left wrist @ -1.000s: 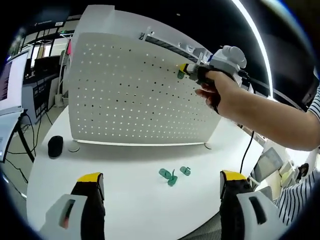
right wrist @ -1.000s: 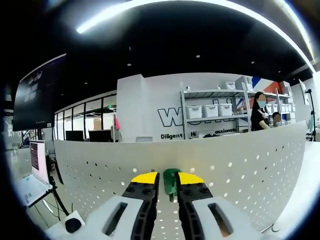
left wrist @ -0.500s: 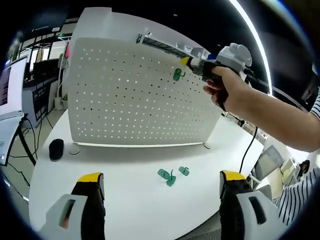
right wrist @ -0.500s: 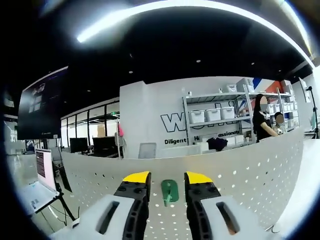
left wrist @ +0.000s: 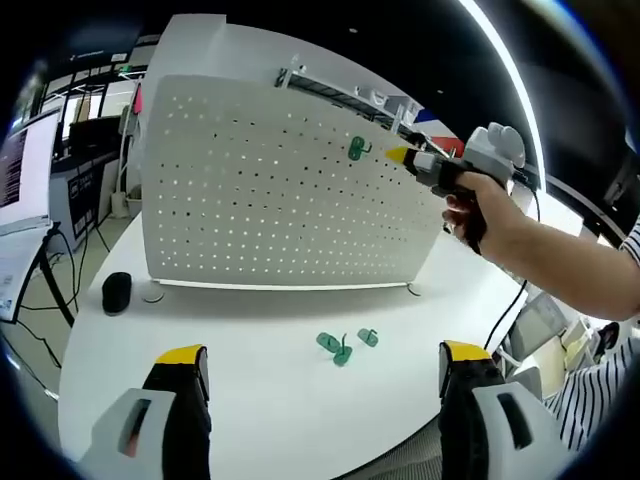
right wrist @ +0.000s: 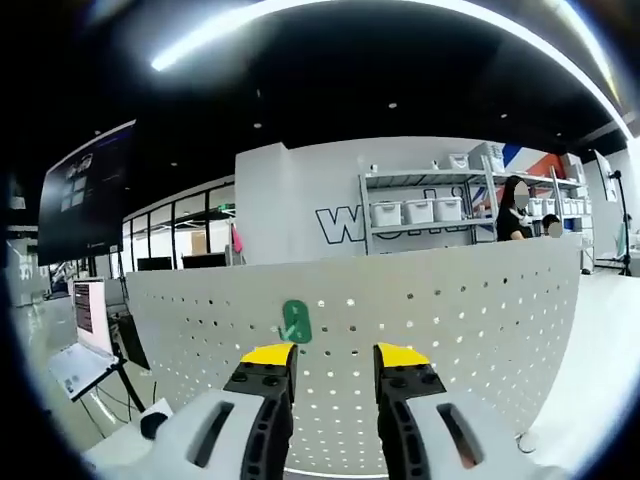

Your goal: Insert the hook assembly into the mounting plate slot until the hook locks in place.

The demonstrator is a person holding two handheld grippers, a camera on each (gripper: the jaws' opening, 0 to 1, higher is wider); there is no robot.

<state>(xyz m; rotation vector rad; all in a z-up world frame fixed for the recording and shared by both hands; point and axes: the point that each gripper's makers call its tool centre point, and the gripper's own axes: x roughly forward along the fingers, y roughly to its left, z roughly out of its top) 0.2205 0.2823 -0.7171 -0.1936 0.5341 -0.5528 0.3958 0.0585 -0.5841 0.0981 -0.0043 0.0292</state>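
A white perforated mounting plate point(left wrist: 270, 190) stands upright on the white table point(left wrist: 260, 400). A green hook point(left wrist: 357, 149) hangs on it near the top right; in the right gripper view the same green hook point(right wrist: 295, 322) sits on the plate point(right wrist: 450, 330) just above and left of my right gripper point(right wrist: 333, 355), whose jaws are open and empty. In the left gripper view the right gripper point(left wrist: 400, 156) is held a little right of the hook, apart from it. My left gripper point(left wrist: 325, 358) is open low over the table. Two or three loose green hooks point(left wrist: 343, 346) lie on the table in front of the plate.
A black round object point(left wrist: 117, 291) rests on the table at the plate's left end. A person's arm point(left wrist: 560, 260) with a striped sleeve reaches in from the right. Desks with screens point(right wrist: 80, 340) stand left; shelves point(right wrist: 420, 215) and people stand beyond the plate.
My right gripper has let go of the green hook, opened wider and drawn back to the right. The hook stays on the plate. The left gripper has kept still.
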